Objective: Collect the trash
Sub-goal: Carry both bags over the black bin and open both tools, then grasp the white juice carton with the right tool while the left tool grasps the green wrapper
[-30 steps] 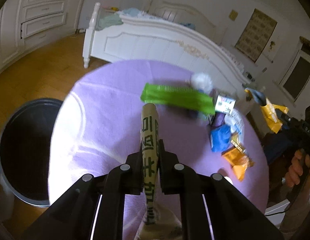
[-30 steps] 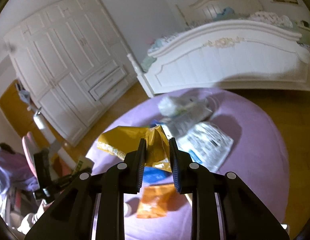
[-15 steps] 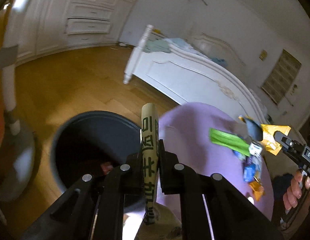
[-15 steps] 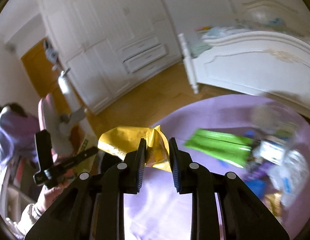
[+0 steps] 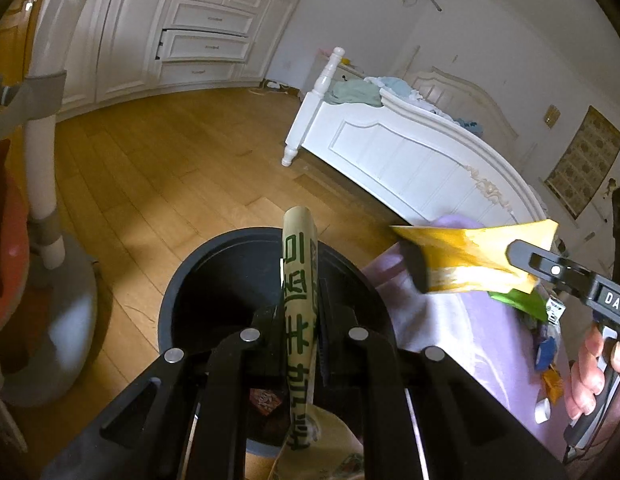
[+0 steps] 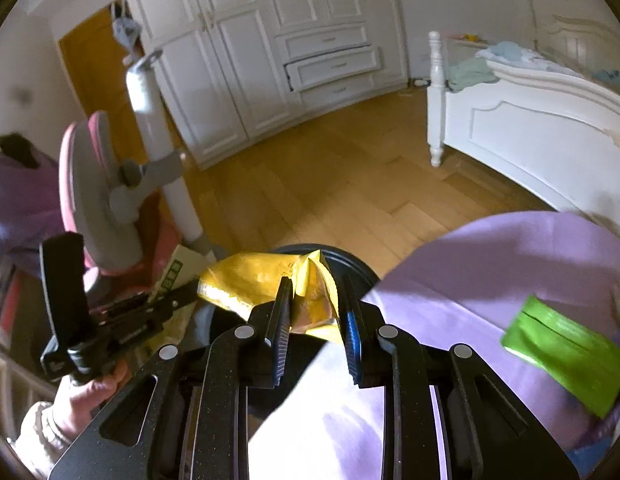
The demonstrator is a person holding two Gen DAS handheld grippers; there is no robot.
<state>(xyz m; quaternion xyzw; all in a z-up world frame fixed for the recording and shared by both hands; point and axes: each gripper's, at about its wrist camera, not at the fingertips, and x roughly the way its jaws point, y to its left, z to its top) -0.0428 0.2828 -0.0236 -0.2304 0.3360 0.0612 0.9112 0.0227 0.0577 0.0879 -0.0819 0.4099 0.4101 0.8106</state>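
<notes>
A purple-covered table (image 6: 490,264) stands on a wooden floor (image 5: 158,168) near a white bed (image 5: 410,152) (wardrobes behind). The left gripper (image 5: 300,316) clamps a tan wrapper (image 5: 298,280) over the black bin (image 5: 182,292); the right gripper (image 6: 314,312), jaws parted, loosely holds a yellow bag (image 6: 266,280) beside the bin, a green packet (image 6: 562,344) lying on the table.

The black two-finger right gripper (image 6: 314,312) has its jaws parted around a crumpled yellow foil wrapper (image 6: 266,286) above the round black plastic bin (image 6: 350,266) — beside the lilac-clothed table (image 6: 490,276), where a bright green flat packet (image 6: 566,356) lies.
</notes>
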